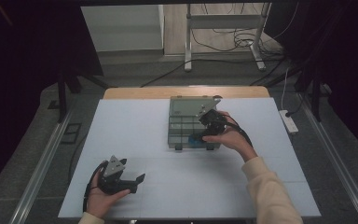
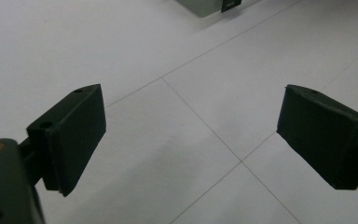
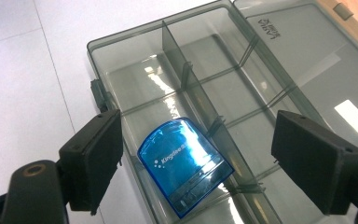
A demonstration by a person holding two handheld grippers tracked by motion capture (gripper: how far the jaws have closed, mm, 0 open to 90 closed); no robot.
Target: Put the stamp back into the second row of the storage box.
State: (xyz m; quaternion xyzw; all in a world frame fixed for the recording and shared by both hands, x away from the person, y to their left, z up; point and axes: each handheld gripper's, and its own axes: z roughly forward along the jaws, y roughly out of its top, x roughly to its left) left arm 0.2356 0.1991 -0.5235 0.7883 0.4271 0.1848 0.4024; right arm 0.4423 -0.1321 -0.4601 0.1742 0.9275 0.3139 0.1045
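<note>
Nearest, at 7 o'clock on the white table (image 1: 168, 186), the left gripper (image 1: 137, 179) rests in the person's hand with its jaws spread wide and nothing between them; the left gripper view looks past them at bare table.

Further in, at about 1 o'clock from the table's middle, the right gripper (image 1: 199, 135) hovers over the near edge of the box (image 1: 182, 114), a smoky clear organizer with its lid laid open toward 12. Its jaws stand wide apart and touch nothing. In the right gripper view the blue case (image 3: 184, 163) lies tilted inside a near compartment, leaning against a divider (image 3: 191, 88), in line with the gap between the jaws but clear of both pads.

A wooden edge (image 1: 186, 92) shows along the table's far side. At 3 o'clock a power strip (image 1: 290, 121) lies on the floor. At 12, beyond the table, a metal stand (image 1: 223, 32) rises among loose cables (image 1: 233, 42); dark curtains (image 1: 23, 56) close in on both sides.
</note>
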